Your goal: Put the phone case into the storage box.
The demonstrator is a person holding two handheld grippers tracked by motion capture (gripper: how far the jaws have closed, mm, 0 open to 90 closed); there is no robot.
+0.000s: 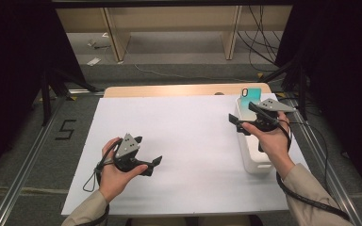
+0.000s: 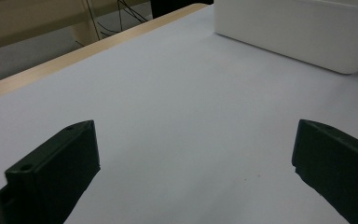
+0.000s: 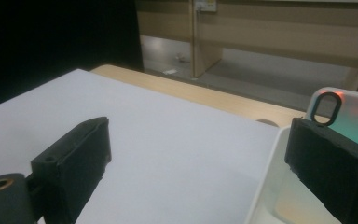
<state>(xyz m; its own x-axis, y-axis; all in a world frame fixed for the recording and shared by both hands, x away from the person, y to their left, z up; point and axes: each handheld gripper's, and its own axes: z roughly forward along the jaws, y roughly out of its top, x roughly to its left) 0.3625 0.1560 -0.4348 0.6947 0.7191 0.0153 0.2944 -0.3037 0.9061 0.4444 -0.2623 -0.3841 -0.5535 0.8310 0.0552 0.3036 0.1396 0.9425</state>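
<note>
I have the right gripper (image 1: 239, 126) hovering at the left rim of the white bin (image 1: 257, 162) on the right side of the table (image 1: 188, 136), jaws spread wide and holding nothing. The phone case (image 1: 250, 98), teal fading to orange, stands tilted in the bin's far end, just beyond that gripper. My left gripper (image 1: 147, 155) rests over the near-left paper, jaws wide too.

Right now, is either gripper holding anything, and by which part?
Nothing is held. The left gripper is open over the bare white table cover; the right gripper is open at the white bin, beside the phone case.
</note>
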